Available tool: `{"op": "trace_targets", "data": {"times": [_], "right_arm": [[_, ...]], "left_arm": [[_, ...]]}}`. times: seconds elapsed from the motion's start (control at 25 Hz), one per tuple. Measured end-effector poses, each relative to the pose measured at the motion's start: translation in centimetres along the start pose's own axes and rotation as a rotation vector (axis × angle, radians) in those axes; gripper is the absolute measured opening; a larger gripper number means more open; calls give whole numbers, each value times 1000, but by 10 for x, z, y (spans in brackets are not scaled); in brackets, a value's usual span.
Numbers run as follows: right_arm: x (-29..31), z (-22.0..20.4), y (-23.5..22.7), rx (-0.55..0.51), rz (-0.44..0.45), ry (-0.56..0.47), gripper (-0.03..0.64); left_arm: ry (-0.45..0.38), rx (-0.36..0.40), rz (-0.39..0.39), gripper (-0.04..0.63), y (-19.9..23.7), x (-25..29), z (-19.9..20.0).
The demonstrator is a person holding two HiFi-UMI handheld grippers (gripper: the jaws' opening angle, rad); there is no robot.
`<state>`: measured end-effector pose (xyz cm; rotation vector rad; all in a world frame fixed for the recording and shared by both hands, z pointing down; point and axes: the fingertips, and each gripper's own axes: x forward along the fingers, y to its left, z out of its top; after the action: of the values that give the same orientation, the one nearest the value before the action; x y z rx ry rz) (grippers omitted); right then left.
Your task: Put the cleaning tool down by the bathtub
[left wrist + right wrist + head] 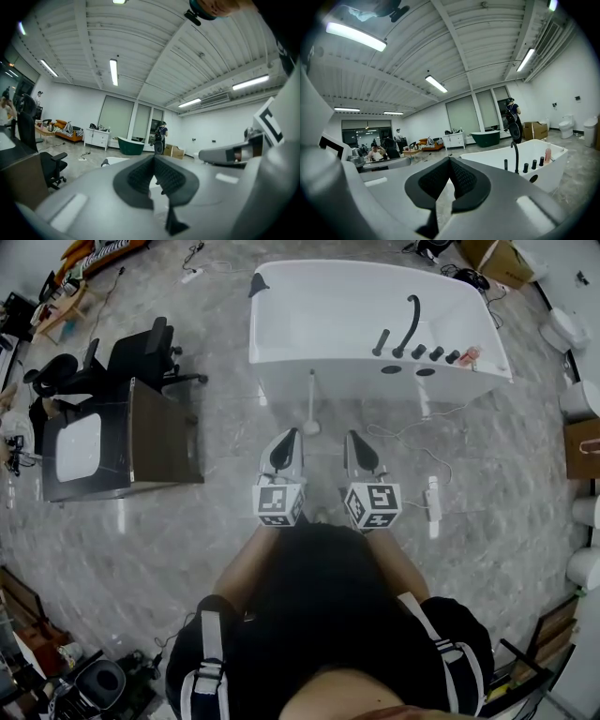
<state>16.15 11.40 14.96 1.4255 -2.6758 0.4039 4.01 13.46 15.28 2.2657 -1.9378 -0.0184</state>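
White bathtub [366,381]: one, set on the grey floor [187,540]. Cleaning tool [310,404]: one, apparently stood upright just beside the tub's near wall, ahead of the nearer left gripper [292,434]. Right gripper [352,437]: alongside. Both pairs of jaws are closed, nothing gripped.

Bright ceiling strip lights [356,36]; fisheye-warped, vignetted edges.
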Motion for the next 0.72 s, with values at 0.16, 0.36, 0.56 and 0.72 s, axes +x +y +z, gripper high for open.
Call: {"op": "trace_targets", "data": {"times": [0.16, 0.36, 0.56, 0.72], "right_arm": [[-9, -7, -3, 18, 8, 3, -1], [-14, -5, -6, 14, 13, -17, -2], [-15, -3, -3, 6, 28, -28, -2], [-14, -1, -1, -3, 28, -36, -2]], "left_arm": [[14, -8, 13, 8, -5, -6, -8], [5, 5, 14, 8, -8, -9, -8], [3, 11, 14, 8, -10, -11, -8], [3, 9, 10, 8, -11, -11, -8]]}}
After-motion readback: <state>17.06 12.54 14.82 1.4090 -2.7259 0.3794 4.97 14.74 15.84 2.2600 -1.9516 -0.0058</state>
